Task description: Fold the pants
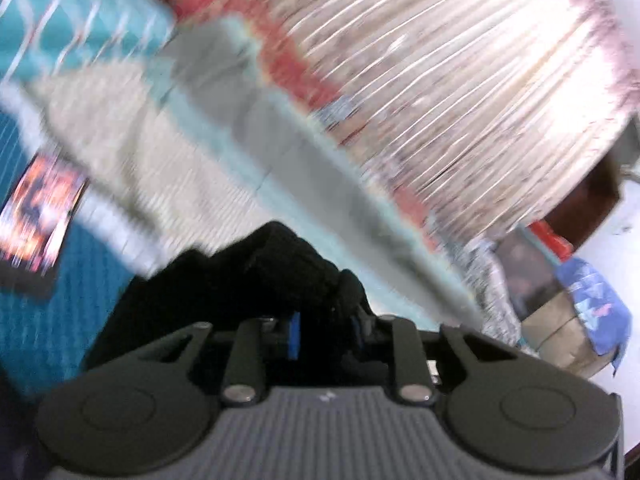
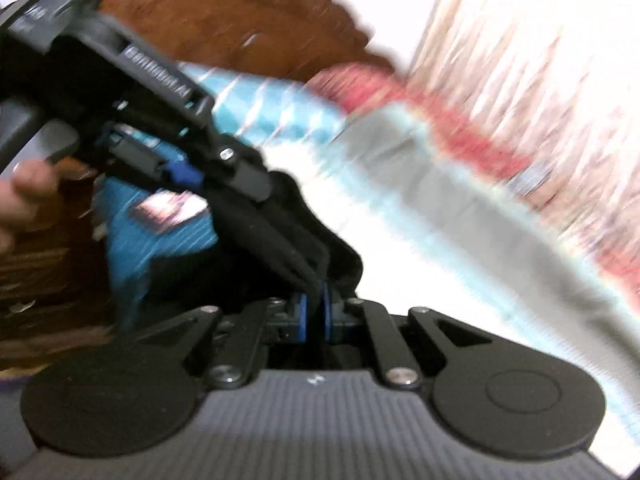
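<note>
The surface is a bed with a teal bedspread (image 1: 48, 320), and on it lies a pale white blanket (image 1: 132, 152) with a grey band along its edge; both pictures are strongly blurred. In the left wrist view a bright curtain (image 1: 460, 80) with thin stripes fills the area from 12 to 2 o'clock, and a teal pillow (image 1: 72, 20) with a white lattice pattern sits at 10 o'clock. A small dark book or card (image 1: 36, 216) with an orange picture lies on the bedspread at 9 o'clock. At 4 o'clock, beyond the bed, there is a blue patterned bag (image 1: 592, 304). The black pants (image 1: 256, 276) are bunched just in front of the left gripper (image 1: 326, 338), a little below the centre of this view. The blue pads of its jaws stand a little apart with the black cloth packed between them, so the jaws appear clamped on the pants. In the right wrist view the right gripper (image 2: 315, 316) has its jaws almost together, and a thick folded edge of the pants (image 2: 280, 232) is pinched between the blue pads. From there the cloth stretches toward 10 o'clock, up to the left gripper (image 2: 188, 174), which grips the other end. A hand (image 2: 24, 196) holds that gripper at 9 o'clock. A brown wooden headboard (image 2: 224, 12) stands at 12 o'clock behind the pillow.
</note>
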`<control>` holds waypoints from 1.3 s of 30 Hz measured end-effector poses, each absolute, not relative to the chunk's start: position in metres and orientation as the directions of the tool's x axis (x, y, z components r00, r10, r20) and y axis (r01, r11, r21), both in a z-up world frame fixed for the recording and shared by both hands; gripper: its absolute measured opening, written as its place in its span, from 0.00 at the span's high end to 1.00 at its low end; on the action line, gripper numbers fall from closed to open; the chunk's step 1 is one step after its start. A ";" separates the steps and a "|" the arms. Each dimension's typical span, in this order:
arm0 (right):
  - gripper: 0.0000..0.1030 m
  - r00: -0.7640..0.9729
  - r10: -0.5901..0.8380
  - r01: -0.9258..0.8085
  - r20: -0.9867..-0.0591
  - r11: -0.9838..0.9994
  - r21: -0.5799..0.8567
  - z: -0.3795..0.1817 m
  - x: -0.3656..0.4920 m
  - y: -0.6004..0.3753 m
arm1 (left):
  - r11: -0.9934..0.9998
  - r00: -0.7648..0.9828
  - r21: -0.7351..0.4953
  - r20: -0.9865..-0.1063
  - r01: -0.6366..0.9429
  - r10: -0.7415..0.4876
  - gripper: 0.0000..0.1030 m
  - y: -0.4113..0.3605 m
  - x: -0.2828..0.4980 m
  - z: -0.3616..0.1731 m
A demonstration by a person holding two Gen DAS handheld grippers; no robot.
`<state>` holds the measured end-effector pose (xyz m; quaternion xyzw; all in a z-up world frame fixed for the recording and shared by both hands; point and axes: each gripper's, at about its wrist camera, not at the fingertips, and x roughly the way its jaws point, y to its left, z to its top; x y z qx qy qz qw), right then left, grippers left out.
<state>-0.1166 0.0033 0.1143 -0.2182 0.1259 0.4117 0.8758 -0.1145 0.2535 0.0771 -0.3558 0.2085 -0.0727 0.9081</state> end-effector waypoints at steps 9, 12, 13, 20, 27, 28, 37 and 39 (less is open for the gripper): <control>0.59 0.378 0.604 -0.919 -0.702 0.338 -0.203 0.040 -0.136 0.032 | 0.674 0.835 -0.689 -0.514 -0.267 -0.195 0.78 0.283 -0.145 -0.022; 0.43 0.296 0.639 -0.949 -0.710 0.279 -0.145 0.052 -0.139 0.029 | 0.695 0.828 -0.668 -0.528 -0.265 -0.192 0.69 0.284 -0.152 -0.012; 0.43 0.280 0.649 -0.952 -0.708 0.280 -0.121 0.056 -0.135 0.028 | 0.704 0.824 -0.658 -0.534 -0.265 -0.188 0.65 0.284 -0.152 -0.007; 0.45 0.191 0.767 -0.916 -0.613 0.363 0.168 0.098 -0.103 -0.013 | 0.644 0.876 -0.718 -0.458 -0.264 -0.151 0.45 0.309 -0.176 0.023; 0.73 0.296 0.732 -0.782 -0.614 0.555 0.284 0.099 -0.067 -0.016 | 0.664 0.911 -0.732 -0.365 -0.153 -0.193 0.45 0.301 -0.145 0.059; 0.73 0.286 0.722 -0.765 -0.630 0.568 0.304 0.092 -0.064 -0.010 | 0.679 0.906 -0.723 -0.364 -0.129 -0.216 0.45 0.292 -0.135 0.062; 0.68 0.138 0.713 -0.805 -0.687 0.485 0.342 0.068 -0.078 0.011 | 0.786 0.809 -0.606 -0.518 -0.119 -0.277 0.48 0.235 -0.069 0.033; 0.68 0.152 0.745 -0.783 -0.650 0.492 0.380 0.077 -0.072 -0.010 | 0.821 0.803 -0.555 -0.547 -0.135 -0.238 0.52 0.234 -0.067 0.028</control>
